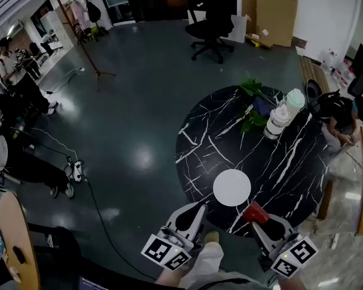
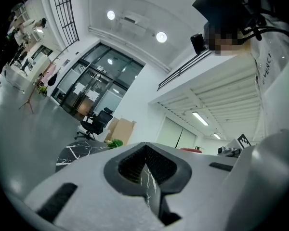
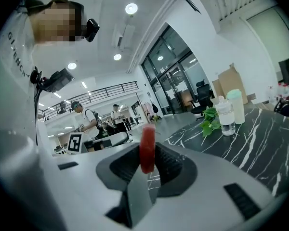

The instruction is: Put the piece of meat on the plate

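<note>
A round white plate (image 1: 232, 187) lies near the front edge of the black marble table (image 1: 290, 162). Just right of it and nearer me, my right gripper (image 1: 258, 216) is shut on a red piece of meat (image 1: 255, 212). In the right gripper view the meat (image 3: 147, 146) stands on edge between the jaws of the right gripper (image 3: 147, 159). My left gripper (image 1: 196, 210) hovers at the table's front edge, below and left of the plate, its jaws together with nothing in them. In the left gripper view the left gripper (image 2: 147, 170) shows only a thin slit.
Two bottles (image 1: 277, 121) (image 1: 294, 100) and a green plant (image 1: 253, 101) stand at the table's far side. A seated person (image 1: 345, 118) is at the right. An office chair (image 1: 215, 17) and a cable (image 1: 97, 210) on the floor lie beyond and left.
</note>
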`<act>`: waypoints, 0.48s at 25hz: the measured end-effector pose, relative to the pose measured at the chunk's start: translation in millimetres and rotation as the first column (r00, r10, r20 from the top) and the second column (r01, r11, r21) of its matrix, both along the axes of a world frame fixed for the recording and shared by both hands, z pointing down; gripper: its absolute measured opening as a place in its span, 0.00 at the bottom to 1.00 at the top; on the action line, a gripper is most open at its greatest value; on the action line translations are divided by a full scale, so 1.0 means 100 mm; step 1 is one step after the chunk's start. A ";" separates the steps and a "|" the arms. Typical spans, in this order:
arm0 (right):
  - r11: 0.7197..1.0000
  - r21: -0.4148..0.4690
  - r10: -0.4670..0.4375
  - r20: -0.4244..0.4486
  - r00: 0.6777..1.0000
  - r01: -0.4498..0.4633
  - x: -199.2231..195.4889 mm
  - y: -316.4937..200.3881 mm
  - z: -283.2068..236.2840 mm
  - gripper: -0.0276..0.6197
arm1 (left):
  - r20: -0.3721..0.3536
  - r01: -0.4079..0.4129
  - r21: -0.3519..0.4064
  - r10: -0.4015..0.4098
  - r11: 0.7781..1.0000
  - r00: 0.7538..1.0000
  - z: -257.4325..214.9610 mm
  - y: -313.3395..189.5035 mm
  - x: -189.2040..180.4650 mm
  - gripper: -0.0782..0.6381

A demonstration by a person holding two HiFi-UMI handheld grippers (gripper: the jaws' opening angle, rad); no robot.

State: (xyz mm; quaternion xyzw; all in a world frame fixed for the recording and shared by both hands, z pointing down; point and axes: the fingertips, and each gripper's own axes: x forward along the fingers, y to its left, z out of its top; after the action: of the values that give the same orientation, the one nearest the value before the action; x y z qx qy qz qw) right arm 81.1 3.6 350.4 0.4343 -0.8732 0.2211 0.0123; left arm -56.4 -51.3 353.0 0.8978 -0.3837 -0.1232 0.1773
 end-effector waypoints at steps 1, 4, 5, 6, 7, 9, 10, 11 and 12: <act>1.000 0.000 -0.001 -0.018 1.000 0.001 -0.01 -0.07 0.03 0.18 | 0.006 -0.006 0.000 0.006 1.000 1.000 0.03 -0.08 -0.01 0.12; 1.000 0.009 -0.006 -0.078 0.997 0.006 0.00 -0.28 0.15 0.18 | 0.030 -0.010 0.002 0.010 1.000 0.999 0.15 -0.34 -0.03 0.12; 1.000 0.006 -0.009 -0.094 0.996 0.010 0.01 -0.33 0.21 0.18 | 0.032 -0.003 -0.002 0.004 1.000 0.999 0.20 -0.41 -0.04 0.12; 1.000 -0.002 -0.015 -0.105 0.994 0.015 0.03 -0.38 0.27 0.18 | 0.031 0.005 -0.007 -0.005 1.000 1.000 0.25 -0.48 -0.04 0.12; 1.000 -0.014 -0.022 -0.112 0.993 0.020 0.04 -0.43 0.34 0.18 | 0.026 0.013 -0.011 -0.013 1.000 1.000 0.29 -0.54 -0.05 0.12; 0.999 -0.041 -0.037 -0.119 0.992 0.032 0.05 -0.51 0.48 0.18 | 0.016 0.023 -0.019 -0.023 1.000 1.000 0.39 -0.63 -0.04 0.12; 0.998 -0.055 -0.044 -0.119 0.992 0.038 0.04 -0.55 0.55 0.18 | 0.012 0.026 -0.021 -0.026 0.999 1.000 0.44 -0.67 -0.02 0.12; 0.997 -0.067 -0.050 -0.115 0.992 0.043 0.03 -0.60 0.62 0.18 | 0.010 0.028 -0.020 -0.028 0.999 1.000 0.49 -0.72 -0.01 0.12; 0.996 -0.079 -0.058 -0.109 0.992 0.050 0.02 -0.65 0.70 0.18 | 0.010 0.030 -0.016 -0.030 0.999 0.999 0.54 -0.76 0.01 0.12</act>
State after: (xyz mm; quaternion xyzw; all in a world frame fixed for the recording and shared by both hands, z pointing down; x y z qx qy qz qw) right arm 82.9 -61.2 420.0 0.4213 -0.8735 0.2291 0.0836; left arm -55.2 -127.4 407.1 0.8910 -0.3991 -0.1183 0.1810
